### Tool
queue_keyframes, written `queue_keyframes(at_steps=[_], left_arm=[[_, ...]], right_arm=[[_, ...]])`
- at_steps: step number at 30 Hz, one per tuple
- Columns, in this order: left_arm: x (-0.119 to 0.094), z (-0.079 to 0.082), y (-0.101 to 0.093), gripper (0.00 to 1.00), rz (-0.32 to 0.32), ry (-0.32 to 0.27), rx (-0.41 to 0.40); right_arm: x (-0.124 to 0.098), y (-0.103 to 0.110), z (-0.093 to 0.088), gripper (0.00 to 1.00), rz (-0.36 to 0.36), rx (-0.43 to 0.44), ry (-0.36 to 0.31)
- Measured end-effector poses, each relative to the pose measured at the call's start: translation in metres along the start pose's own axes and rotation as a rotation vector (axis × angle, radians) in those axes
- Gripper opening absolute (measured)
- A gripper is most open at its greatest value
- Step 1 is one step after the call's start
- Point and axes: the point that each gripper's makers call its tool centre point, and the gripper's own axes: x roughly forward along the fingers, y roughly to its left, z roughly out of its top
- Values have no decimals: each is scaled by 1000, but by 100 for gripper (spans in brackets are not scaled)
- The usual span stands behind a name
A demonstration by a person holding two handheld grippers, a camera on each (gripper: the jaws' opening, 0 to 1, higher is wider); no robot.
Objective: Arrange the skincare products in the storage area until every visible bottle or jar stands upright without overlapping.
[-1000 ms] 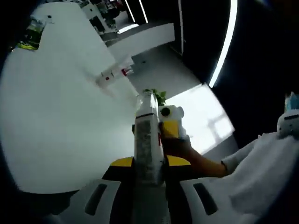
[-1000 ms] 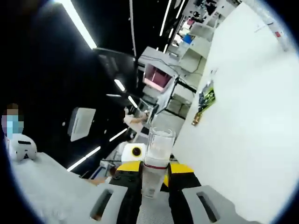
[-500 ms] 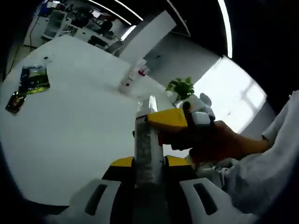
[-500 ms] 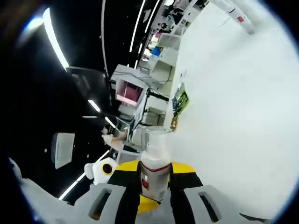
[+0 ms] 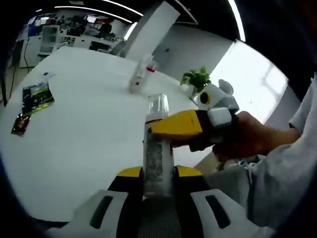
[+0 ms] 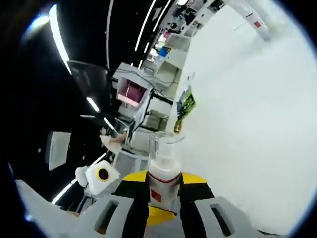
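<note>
White tabletop (image 5: 74,144) spans both views, and at bottom centre of the left gripper view the left gripper (image 5: 157,174) is clamped on a slim clear-capped bottle (image 5: 157,148) with a grey printed label. Just above, the right gripper (image 5: 181,126) pinches the same bottle below its cap; in the right gripper view that bottle shows a white neck and red mark. Farther off, a second bottle (image 5: 140,77) lies at upper centre, with flat sachets (image 5: 35,95) at left.
</note>
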Motion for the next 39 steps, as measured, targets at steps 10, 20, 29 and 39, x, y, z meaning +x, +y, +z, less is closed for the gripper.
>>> queue_keyframes(at_steps=[10,20,29,39], left_arm=[[-3,14,-42,19,-299,-57,-199],[-4,13,-45,20,-264,-57,-117],[-5,11,-3,19,12,-52,-1],[2,2,-4,20,34,-4,55]], right_arm=[[-17,31,-1,17,199,-155,119],[-17,37,-2,18,218,-157,115],[3,22,0,16,56,-135,48],[-3,15,-6,13,-4,-224,40]])
